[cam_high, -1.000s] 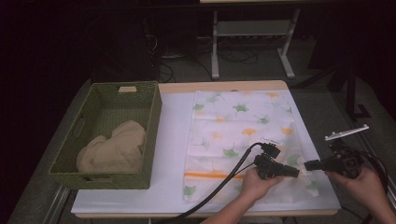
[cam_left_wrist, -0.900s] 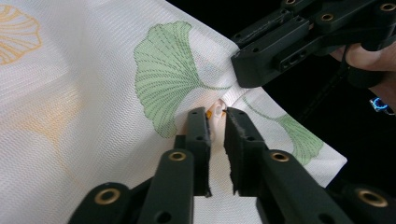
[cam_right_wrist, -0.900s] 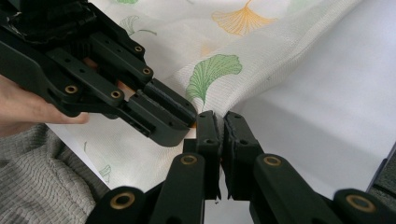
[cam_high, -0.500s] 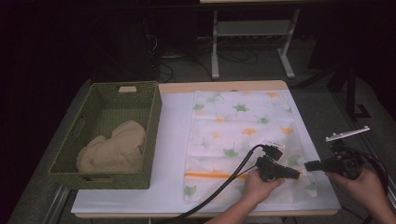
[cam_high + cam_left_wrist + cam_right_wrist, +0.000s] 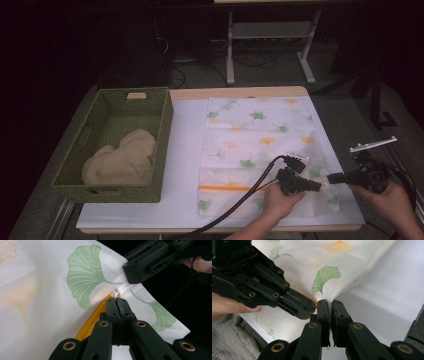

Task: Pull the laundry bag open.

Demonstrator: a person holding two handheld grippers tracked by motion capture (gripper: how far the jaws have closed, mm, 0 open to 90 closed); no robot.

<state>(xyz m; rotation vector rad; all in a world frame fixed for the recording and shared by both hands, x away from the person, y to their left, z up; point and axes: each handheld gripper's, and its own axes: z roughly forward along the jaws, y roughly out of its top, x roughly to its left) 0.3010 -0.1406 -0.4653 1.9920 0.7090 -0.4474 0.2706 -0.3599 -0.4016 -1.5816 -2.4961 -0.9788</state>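
A white mesh bag printed with green and orange ginkgo leaves lies flat on the table, its orange zipper running along the near end. My left gripper points right at the zipper's end. Its jaws have just been closing and now pinch the small white zipper pull at their tips. My right gripper faces it from the right, tip to tip. In the right gripper view its jaws are shut on the bag's edge beside a green leaf.
A green woven basket stands at the left of the table with a beige cloth bundled inside. A white mat covers the tabletop. The table's right edge is close behind the right hand. A metal stand is on the floor beyond.
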